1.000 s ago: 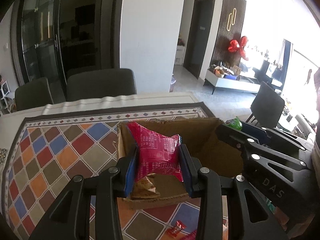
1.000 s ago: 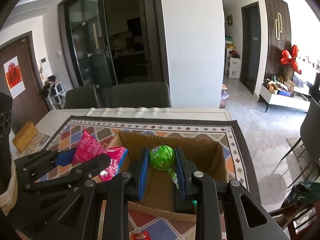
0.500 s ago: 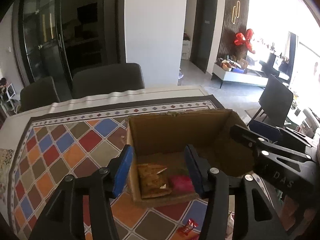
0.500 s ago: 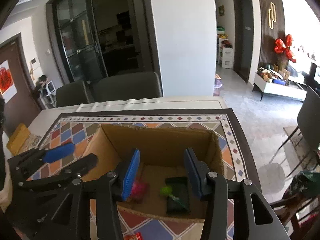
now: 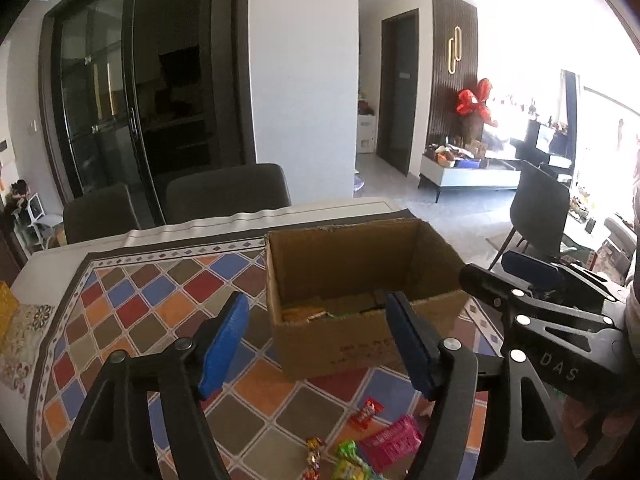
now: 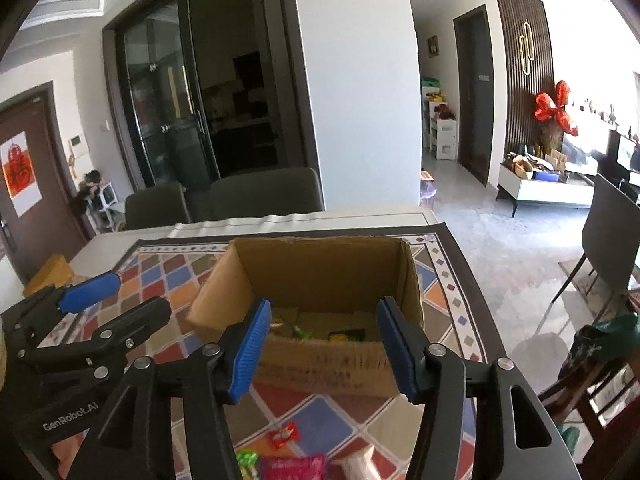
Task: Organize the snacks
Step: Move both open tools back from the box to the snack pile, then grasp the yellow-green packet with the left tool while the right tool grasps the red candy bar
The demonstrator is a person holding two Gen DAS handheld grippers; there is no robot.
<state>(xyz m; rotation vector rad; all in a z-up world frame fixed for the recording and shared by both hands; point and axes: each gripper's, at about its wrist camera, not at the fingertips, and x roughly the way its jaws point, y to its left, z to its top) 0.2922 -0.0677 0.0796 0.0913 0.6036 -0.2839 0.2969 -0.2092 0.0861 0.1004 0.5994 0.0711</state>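
Left wrist view: left tool (image 5: 316,340) gaping, nothing between the blue pads (image 5: 224,340), jaws just been opening. Ahead of it, beyond the pad tips, box (image 5: 360,344) on the tabletop (image 5: 132,296), a few packets lying low inside. Below and nearer than the pads, loose snacks on the cloth: red candy (image 5: 365,413), pink pack (image 5: 394,442), green candies (image 5: 348,460).

Right wrist view: right tool (image 6: 320,354) likewise parted and empty, jaws just been opening; box (image 6: 320,368) straight ahead past the tips. Under the tool, red candy (image 6: 283,435), pink pack (image 6: 294,466) and a green wrapper (image 6: 247,460) at the bottom edge. Left tool (image 6: 86,296) off to the left side.

Likely handling: all light, crinkly foil, prone to slip and to cave in under pressure. Pink pack best pinched across its flat middle or a sealed edge; small candies best taken across the body, not the twisted ends, with a gentle squeeze.

Hard to read: box contents mostly masked by the near wall; green candies and pink pack cut off by the frame edge and the tool arms; printing on wrappers illegible.
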